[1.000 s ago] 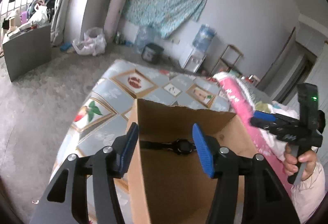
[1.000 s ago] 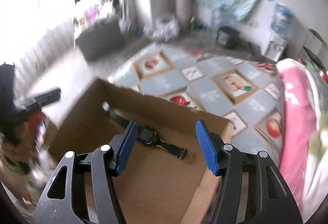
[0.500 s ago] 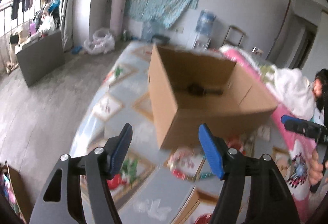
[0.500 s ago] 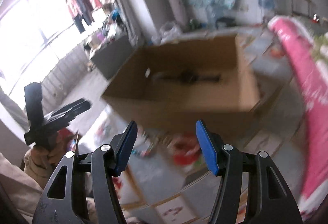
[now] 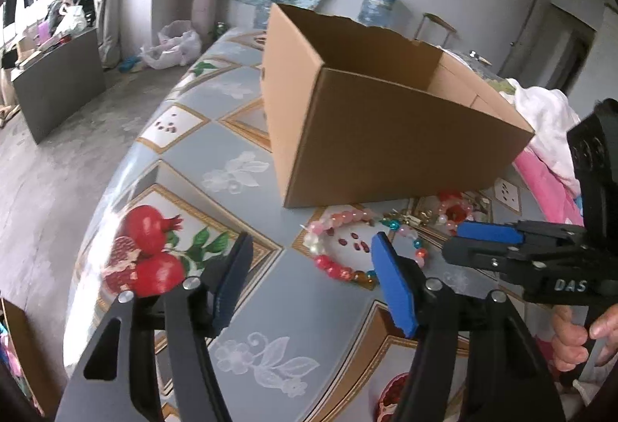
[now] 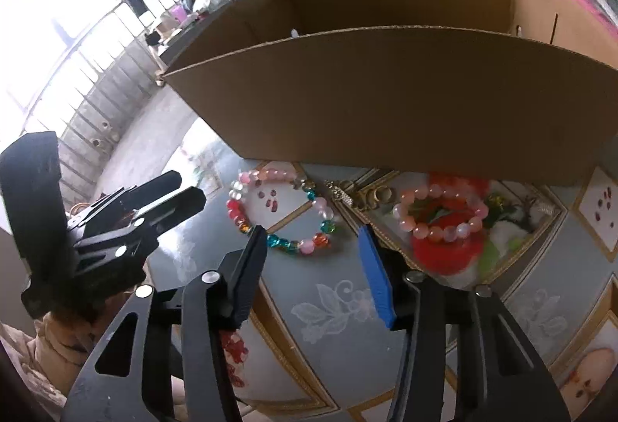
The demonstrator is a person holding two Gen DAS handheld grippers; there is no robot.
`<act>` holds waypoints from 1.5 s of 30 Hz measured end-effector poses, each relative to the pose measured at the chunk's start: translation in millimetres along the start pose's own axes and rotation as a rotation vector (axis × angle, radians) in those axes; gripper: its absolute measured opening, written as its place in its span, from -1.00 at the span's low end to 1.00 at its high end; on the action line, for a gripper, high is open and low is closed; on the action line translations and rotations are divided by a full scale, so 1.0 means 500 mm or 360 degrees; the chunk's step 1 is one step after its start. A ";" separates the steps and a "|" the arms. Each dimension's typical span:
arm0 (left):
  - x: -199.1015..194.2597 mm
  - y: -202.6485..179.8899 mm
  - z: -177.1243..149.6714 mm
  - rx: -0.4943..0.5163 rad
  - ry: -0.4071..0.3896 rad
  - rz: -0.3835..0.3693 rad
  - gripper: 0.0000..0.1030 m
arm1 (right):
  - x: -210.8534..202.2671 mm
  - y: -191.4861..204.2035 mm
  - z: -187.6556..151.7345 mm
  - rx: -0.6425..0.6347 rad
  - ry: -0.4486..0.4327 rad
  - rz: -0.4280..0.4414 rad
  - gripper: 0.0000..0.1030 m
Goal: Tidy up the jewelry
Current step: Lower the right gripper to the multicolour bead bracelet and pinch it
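Both grippers have dropped from above the cardboard box (image 5: 386,136) to the tablecloth (image 5: 239,136) before it, where the left gripper (image 5: 313,283) and right gripper (image 6: 313,267), the latter having just narrowed, hover with jaws spread and empty near the multicoloured bead bracelet (image 6: 280,213) and pink bead bracelet (image 6: 440,211) lying outside the box, whose interior is hidden.

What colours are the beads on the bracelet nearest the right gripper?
Mixed: pink, white, red, teal and amber beads on the multicoloured bracelet, clearest in the right wrist view.
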State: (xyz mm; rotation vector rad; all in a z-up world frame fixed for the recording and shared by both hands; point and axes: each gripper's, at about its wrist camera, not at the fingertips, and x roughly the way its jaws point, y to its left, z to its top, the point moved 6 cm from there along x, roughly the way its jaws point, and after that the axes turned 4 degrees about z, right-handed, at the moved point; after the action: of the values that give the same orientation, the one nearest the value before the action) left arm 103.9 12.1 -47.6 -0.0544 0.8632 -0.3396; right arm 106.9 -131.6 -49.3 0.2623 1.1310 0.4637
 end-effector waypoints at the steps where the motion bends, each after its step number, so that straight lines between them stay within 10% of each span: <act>1: 0.005 -0.003 0.001 0.0003 0.0005 -0.0013 0.13 | 0.001 0.002 0.002 0.0004 0.0001 0.0000 -0.17; 16: 0.075 -0.014 0.000 0.0028 0.0130 -0.0112 -0.50 | 0.053 0.006 0.018 0.0016 0.0054 -0.0062 -0.27; 45: 0.090 -0.024 0.004 0.0060 0.0118 0.0089 -0.81 | 0.106 0.062 -0.013 -0.0031 0.0057 -0.0070 -0.85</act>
State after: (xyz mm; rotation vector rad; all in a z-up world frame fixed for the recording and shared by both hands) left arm 129.4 -13.7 -77.2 0.0174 0.9295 -0.3070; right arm 112.3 -79.0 -81.5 0.2123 1.1642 0.4419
